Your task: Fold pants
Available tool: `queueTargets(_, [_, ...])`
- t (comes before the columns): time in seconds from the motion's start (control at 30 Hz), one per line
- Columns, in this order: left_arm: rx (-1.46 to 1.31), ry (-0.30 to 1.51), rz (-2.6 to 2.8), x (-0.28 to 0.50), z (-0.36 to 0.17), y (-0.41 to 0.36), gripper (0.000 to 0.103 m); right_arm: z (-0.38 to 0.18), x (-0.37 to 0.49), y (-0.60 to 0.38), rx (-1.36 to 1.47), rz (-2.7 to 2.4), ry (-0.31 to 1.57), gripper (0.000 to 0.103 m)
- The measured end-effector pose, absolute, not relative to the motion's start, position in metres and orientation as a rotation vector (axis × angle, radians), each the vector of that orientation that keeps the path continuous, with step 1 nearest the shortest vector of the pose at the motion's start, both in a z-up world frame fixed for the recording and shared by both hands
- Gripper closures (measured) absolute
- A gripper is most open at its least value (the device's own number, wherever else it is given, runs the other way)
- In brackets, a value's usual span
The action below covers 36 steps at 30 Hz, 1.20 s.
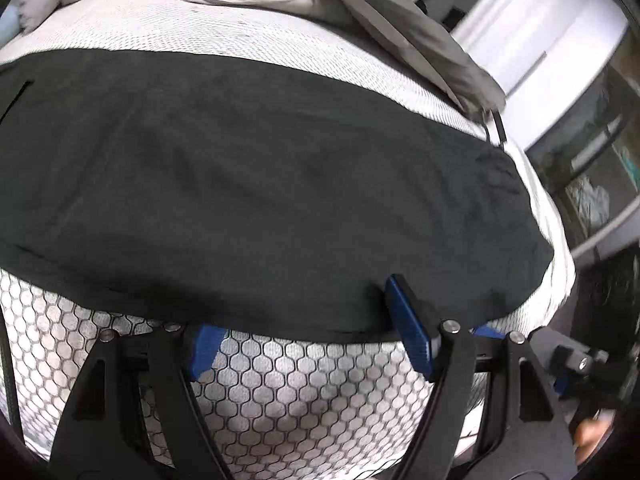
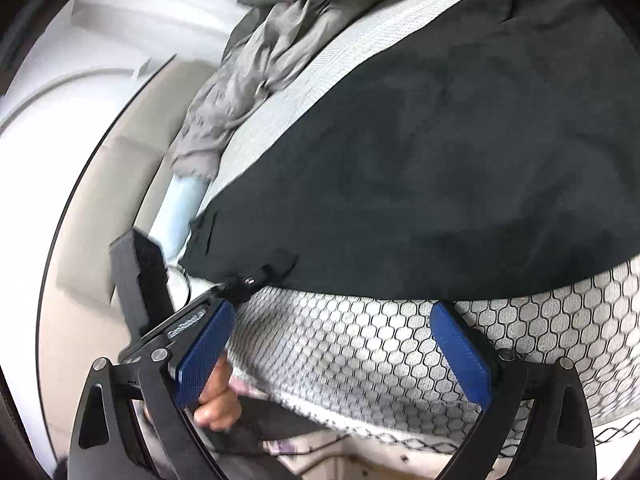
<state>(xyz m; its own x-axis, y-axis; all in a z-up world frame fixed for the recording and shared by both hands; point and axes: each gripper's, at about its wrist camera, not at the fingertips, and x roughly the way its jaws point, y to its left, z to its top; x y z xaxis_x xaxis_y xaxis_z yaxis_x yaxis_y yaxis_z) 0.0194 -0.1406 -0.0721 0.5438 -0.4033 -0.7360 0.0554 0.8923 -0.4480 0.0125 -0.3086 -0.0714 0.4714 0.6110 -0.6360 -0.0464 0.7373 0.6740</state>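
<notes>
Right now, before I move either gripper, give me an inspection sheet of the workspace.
Surface: white mattress with black honeycomb print on its side.
Job's things: dark flat-lying pants, near edge at the mattress edge.
Clutter: crumpled grey bedding beyond the pants; pale blue item at the mattress side.
Grippers: left gripper open, blue pads at the pants' near edge, one pad partly under the fabric; right gripper open, just below the pants' edge, gripping nothing.
Cables: thin dark cord beside the black box.
Surroundings: white wall or furniture, blurred.
</notes>
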Motion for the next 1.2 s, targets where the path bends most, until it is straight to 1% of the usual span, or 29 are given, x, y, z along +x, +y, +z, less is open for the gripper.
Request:
queueTargets(0.1, [-0.466,0.943,-0.253,0.02,-0.073,-0.134,0.032,-0.075,0.002,-0.305,0.731,0.404,0.935,0.004])
queueTargets(0.13, [-0.482,0.937,-0.248,0.02,-0.074,-0.132,0.036,-0.076,0.002,-0.304,0.761,0.383,0.902,0.004])
queueTargets(0.17, [-0.493,0.928,-0.237,0.022,-0.075,-0.132,0.043,-0.079,0.004,-0.305,0.79,0.358,0.867,0.005])
queueTargets(0.2, [-0.494,0.921,-0.224,0.023,-0.075,-0.133,0.048,-0.08,0.005,-0.305,0.811,0.336,0.828,0.006])
queueTargets(0.23, [-0.492,0.913,-0.214,0.025,-0.076,-0.134,0.058,-0.082,0.007,-0.304,0.823,0.301,0.778,0.01])
queueTargets(0.27, [-0.484,0.908,-0.205,0.027,-0.077,-0.136,0.068,-0.083,0.009,-0.303,0.822,0.267,0.744,0.018])
queueTargets(0.3, [-0.481,0.902,-0.195,0.029,-0.079,-0.137,0.071,-0.083,0.011,-0.301,0.809,0.225,0.714,0.024])
queueTargets(0.33, [-0.483,0.891,-0.187,0.031,-0.081,-0.137,0.078,-0.083,0.012,-0.297,0.793,0.192,0.69,0.038])
queueTargets(0.37, [-0.479,0.878,-0.18,0.033,-0.083,-0.138,0.085,-0.083,0.014,-0.294,0.789,0.185,0.673,0.056])
queueTargets(0.4, [-0.465,0.871,-0.178,0.035,-0.085,-0.142,0.087,-0.086,0.017,-0.29,0.79,0.189,0.674,0.063])
queueTargets(0.43, [-0.449,0.863,-0.177,0.035,-0.085,-0.143,0.09,-0.09,0.022,-0.284,0.779,0.191,0.694,0.082])
queueTargets(0.47, [-0.431,0.85,-0.182,0.035,-0.086,-0.143,0.091,-0.093,0.022,-0.283,0.768,0.184,0.705,0.087])
queueTargets(0.53, [-0.42,0.846,-0.213,0.035,-0.086,-0.139,0.091,-0.097,0.024,-0.281,0.763,0.185,0.702,0.092])
queueTargets(0.7, [-0.472,0.855,-0.228,0.031,-0.089,-0.108,0.091,-0.097,0.01,-0.323,0.824,0.153,0.672,0.092])
queueTargets(0.83, [-0.496,0.871,-0.226,0.031,-0.091,-0.105,0.09,-0.105,0.015,-0.346,0.955,0.163,0.688,0.092])
queueTargets(0.9, [-0.479,0.879,-0.228,0.032,-0.09,-0.113,0.079,-0.103,0.015,-0.34,0.924,0.145,0.681,0.089])
queueTargets(0.97, [-0.458,0.879,-0.243,0.033,-0.087,-0.125,0.058,-0.101,0.019,-0.331,0.889,0.149,0.689,0.084])
queueTargets(1.03, [-0.451,0.884,-0.263,0.032,-0.083,-0.138,0.048,-0.101,0.016,-0.327,0.895,0.16,0.698,0.083])
queueTargets(1.07, [-0.449,0.889,-0.273,0.029,-0.081,-0.144,0.046,-0.1,0.015,-0.323,0.909,0.177,0.699,0.08])
queueTargets(1.13, [-0.451,0.888,-0.283,0.023,-0.079,-0.155,0.046,-0.1,0.014,-0.308,0.915,0.223,0.715,0.077])
queueTargets(1.2, [-0.456,0.868,-0.263,0.018,-0.08,-0.159,0.046,-0.101,0.013,-0.291,0.892,0.252,0.738,0.077])
